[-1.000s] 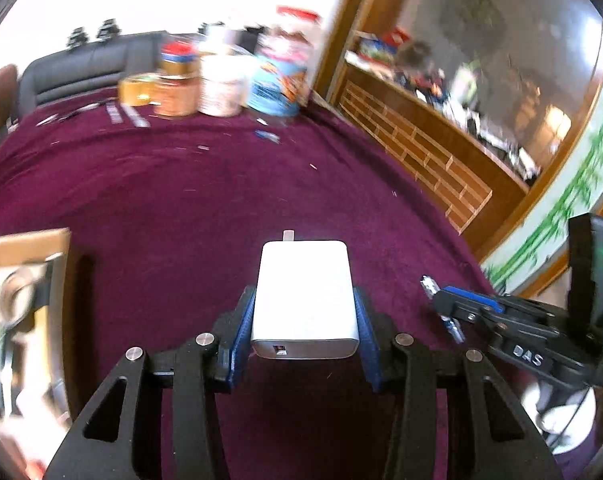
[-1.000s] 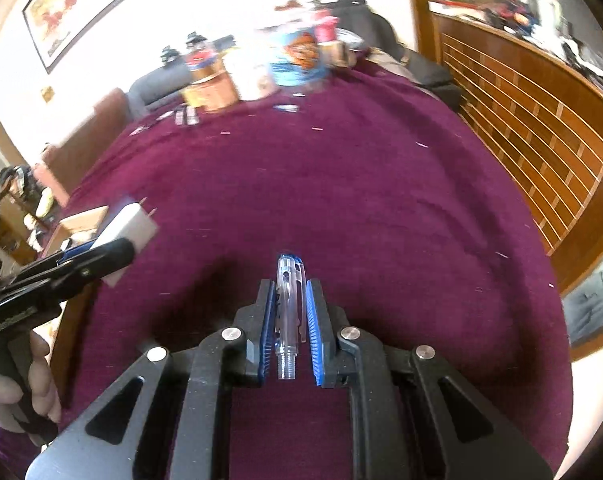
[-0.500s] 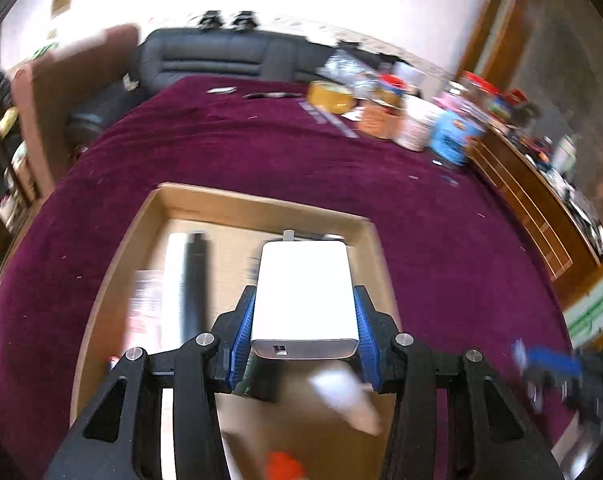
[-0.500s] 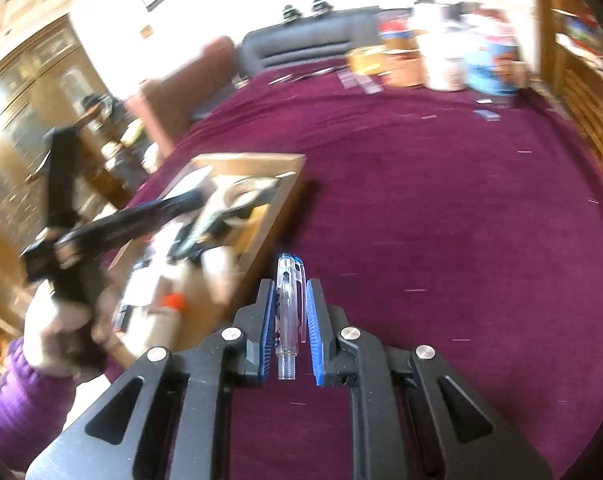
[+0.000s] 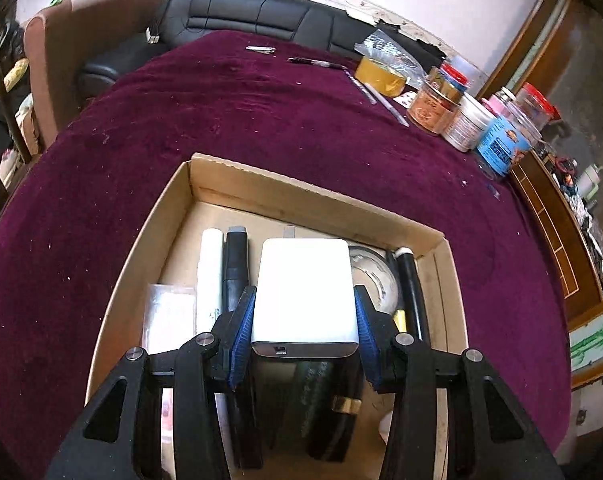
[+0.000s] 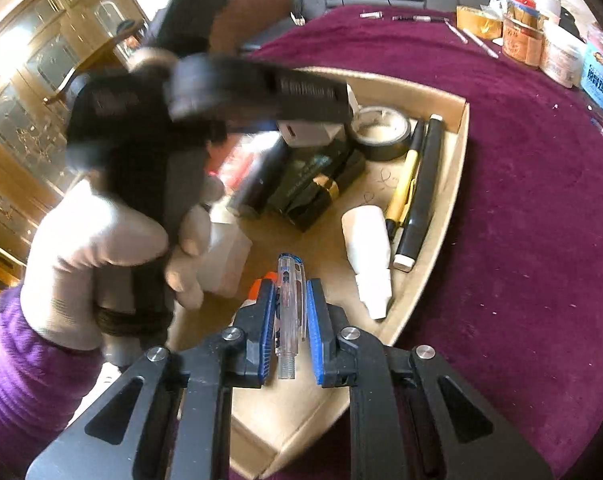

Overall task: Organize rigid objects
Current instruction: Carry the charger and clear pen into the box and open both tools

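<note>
My left gripper (image 5: pixel 303 334) is shut on a white charger block (image 5: pixel 304 296) and holds it above the open cardboard box (image 5: pixel 301 196). My right gripper (image 6: pixel 288 324) is shut on a clear plastic pen (image 6: pixel 288 304) over the box's near end (image 6: pixel 437 216). The box holds a tape roll (image 6: pixel 381 132), black and yellow pens (image 6: pixel 417 184), a white bottle (image 6: pixel 367 248) and dark cases. The left gripper (image 6: pixel 261 96) shows blurred in the right wrist view, held by a gloved hand (image 6: pixel 101 236).
The box sits on a maroon cloth-covered table (image 5: pixel 261 120). Jars and tubs (image 5: pixel 473 120), a yellow tape roll (image 5: pixel 379 74) and loose pens (image 5: pixel 317 63) stand at the far edge. A black sofa (image 5: pixel 253 16) lies beyond, a wooden cabinet (image 6: pixel 29 92) at left.
Both grippers have swung left from the bare cloth to over the cardboard box, still holding the charger and the pen. The left gripper has come lower over the box contents.
</note>
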A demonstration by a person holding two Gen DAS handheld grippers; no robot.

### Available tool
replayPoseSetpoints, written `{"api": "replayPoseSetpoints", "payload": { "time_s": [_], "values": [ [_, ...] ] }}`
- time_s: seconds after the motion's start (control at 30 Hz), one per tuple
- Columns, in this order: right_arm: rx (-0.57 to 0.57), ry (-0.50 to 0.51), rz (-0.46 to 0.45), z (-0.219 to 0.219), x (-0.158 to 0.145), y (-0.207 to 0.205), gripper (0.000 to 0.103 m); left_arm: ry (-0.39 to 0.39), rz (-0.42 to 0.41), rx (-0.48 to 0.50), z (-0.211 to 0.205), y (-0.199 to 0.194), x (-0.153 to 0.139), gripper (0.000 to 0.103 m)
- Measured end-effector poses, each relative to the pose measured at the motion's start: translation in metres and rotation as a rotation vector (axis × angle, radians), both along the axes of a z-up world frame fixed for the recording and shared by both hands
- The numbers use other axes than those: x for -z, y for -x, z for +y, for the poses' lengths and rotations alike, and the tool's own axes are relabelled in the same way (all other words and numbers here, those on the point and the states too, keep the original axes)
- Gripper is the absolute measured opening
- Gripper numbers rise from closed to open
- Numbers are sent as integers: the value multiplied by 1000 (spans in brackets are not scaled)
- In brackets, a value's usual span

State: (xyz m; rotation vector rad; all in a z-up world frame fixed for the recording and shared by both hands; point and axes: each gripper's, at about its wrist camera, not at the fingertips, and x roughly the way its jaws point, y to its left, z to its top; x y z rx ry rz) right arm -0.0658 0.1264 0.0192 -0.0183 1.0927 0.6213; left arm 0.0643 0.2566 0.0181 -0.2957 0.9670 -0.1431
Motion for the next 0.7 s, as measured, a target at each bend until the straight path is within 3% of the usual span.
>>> {"api": "replayPoseSetpoints", "payload": {
  "time_s": [0.3,0.4,0.5,0.6,0.7],
  "values": [
    [-14,82,-2,14,14,4,14,-36,16,-14,-8,3,-2,41],
    [-25,53,3,11,11,10,19,-29,-43,-28,0,16,-16,45],
    [7,14,-4,1,4,13,35,-22,-90,-58,13,31,-32,50],
    [63,-56,-10,-20,-5,9,37,-42,-143,-84,23,48,-48,51],
    [132,-120,-7,-38,-11,2,37,-93,-265,-139,31,84,-72,52]
  ]
}}
